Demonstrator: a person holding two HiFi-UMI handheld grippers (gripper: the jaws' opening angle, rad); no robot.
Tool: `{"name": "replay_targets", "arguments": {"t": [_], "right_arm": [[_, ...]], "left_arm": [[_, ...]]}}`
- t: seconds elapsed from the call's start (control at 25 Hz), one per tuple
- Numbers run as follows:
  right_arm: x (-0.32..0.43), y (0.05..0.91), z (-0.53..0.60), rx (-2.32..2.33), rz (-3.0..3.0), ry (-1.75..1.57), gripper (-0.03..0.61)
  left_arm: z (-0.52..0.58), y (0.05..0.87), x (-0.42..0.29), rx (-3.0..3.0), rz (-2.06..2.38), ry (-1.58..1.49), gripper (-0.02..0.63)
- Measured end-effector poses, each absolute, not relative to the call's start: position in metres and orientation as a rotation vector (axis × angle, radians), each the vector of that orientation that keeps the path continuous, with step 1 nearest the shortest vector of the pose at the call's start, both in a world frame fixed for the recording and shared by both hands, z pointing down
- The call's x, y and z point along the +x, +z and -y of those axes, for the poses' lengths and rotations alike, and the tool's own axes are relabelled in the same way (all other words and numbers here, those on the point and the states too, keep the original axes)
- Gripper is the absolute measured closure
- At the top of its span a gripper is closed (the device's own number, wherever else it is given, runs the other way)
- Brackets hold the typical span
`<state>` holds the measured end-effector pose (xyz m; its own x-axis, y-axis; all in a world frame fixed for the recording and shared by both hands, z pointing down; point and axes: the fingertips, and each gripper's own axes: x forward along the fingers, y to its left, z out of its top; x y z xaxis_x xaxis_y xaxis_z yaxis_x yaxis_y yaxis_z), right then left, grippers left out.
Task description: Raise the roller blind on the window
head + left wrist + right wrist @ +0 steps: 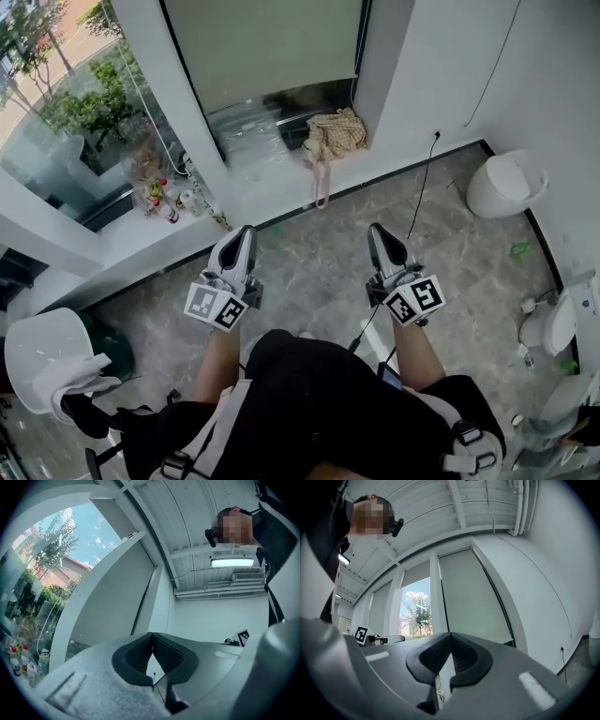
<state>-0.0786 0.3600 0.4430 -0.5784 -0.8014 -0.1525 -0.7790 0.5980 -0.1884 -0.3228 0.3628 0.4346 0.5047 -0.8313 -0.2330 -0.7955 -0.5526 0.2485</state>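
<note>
The grey-green roller blind (262, 47) hangs most of the way down over the window, leaving a strip of glass above the sill. Its thin cord (357, 52) runs down the blind's right edge. My left gripper (246, 234) and right gripper (377, 230) are held side by side over the floor, well short of the window, both shut and holding nothing. In the left gripper view the blind (117, 597) stands ahead, above the shut left gripper (152, 637). The right gripper view shows the blind (473, 597) past the shut right gripper (451, 637).
A beige checked bag (336, 134) lies on the window sill under the blind. Several bottles (164, 197) stand on the sill to the left. A black cable (422, 187) runs from a wall socket across the floor. A white bin (506, 183) stands right, a white chair (47, 361) left.
</note>
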Motion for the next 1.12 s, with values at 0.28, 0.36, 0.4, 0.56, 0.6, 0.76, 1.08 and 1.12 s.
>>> {"name": "replay_targets", "arguments": {"t": [0.28, 0.36, 0.4, 0.56, 0.6, 0.76, 1.08, 1.12], "right_arm": [[-0.074, 0.449, -0.343, -1.42, -2.556, -0.159, 0.58], [-0.075, 0.45, -0.335, -1.437, -2.546, -0.179, 0.58], [-0.075, 0.448, -0.332, -1.448, -2.531, -0.185, 0.58], [-0.067, 0.441, -0.315, -1.515, -2.47, -0.163, 0.58], [-0.066, 0.44, -0.31, -1.531, -2.46, -0.156, 0.58], [-0.063, 0.443, -0.289, -1.582, -2.422, -0.161, 0.58], [-0.071, 0.448, -0.262, -1.673, -2.392, -0.133, 0.58], [-0.07, 0.448, -0.259, -1.684, -2.382, -0.133, 0.58]], "left_arm": [[-0.326, 0.444, -0.319, 2.661, 1.306, -0.479, 0.614], [-0.309, 0.446, -0.316, 2.678, 1.253, -0.457, 0.614], [-0.302, 0.444, -0.314, 2.69, 1.227, -0.45, 0.614], [-0.272, 0.435, -0.307, 2.722, 1.148, -0.469, 0.614], [-0.265, 0.434, -0.306, 2.727, 1.129, -0.467, 0.614], [-0.244, 0.438, -0.304, 2.744, 1.075, -0.452, 0.614], [-0.199, 0.444, -0.318, 2.761, 1.024, -0.446, 0.614], [-0.195, 0.443, -0.317, 2.77, 1.018, -0.444, 0.614]]}}
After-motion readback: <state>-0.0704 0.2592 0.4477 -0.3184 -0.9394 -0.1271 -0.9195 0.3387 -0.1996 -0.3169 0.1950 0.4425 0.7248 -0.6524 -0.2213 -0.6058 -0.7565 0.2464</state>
